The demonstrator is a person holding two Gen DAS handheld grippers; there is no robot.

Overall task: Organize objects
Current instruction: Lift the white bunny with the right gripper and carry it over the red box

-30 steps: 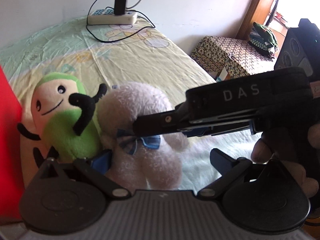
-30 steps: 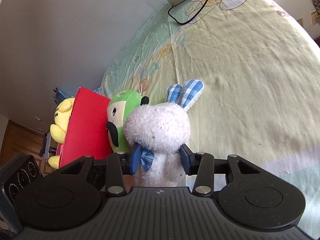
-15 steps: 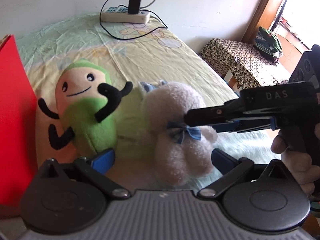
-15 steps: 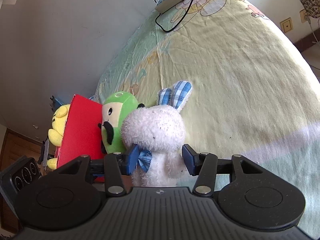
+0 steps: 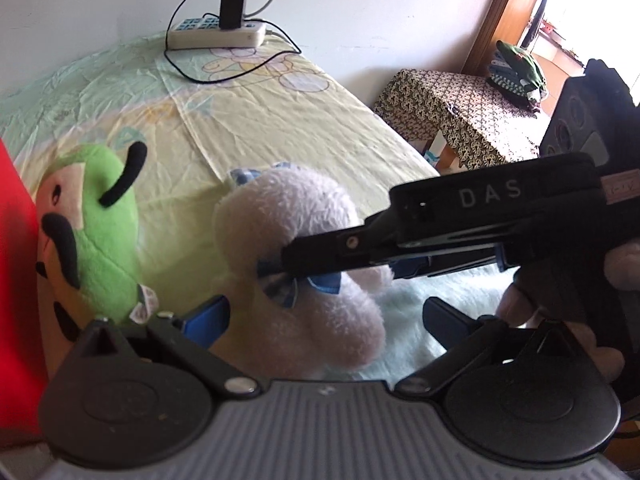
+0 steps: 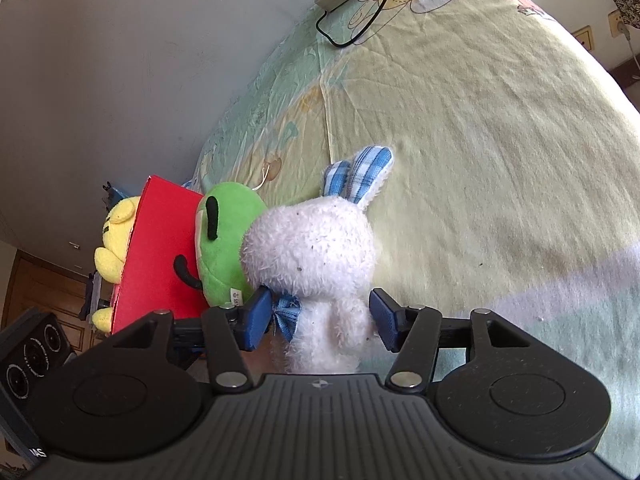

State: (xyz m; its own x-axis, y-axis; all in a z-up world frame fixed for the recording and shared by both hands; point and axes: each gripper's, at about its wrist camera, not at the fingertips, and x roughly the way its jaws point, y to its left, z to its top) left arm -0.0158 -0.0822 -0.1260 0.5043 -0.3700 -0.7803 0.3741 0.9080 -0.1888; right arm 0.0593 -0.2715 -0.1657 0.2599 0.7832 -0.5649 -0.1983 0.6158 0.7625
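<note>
A white plush rabbit [image 6: 312, 252] with blue checked ears and a blue bow sits on the bed, leaning against a green plush toy [image 6: 224, 240]. My right gripper [image 6: 320, 320] is around the rabbit's neck. Its jaws are opening: the left pad touches the bow, and the right pad stands slightly off the fur. In the left wrist view, my left gripper [image 5: 326, 316] is wide open, with the rabbit's [image 5: 304, 240] lower body between its fingers and no pad pressing. The right tool's finger [image 5: 320, 252] crosses the bow there.
A red box [image 6: 160, 264] stands beside the green plush [image 5: 104, 216], with a yellow plush [image 6: 116, 236] behind it. A power strip [image 5: 216, 34] and cable lie at the bed's far end. A stool with a patterned cloth [image 5: 456, 116] and a black speaker [image 5: 580, 116] stand to the right of the bed.
The right jaws have spread apart and come off the rabbit's neck. The left wrist view swung aside and back, and the green plush now shows side-on.
</note>
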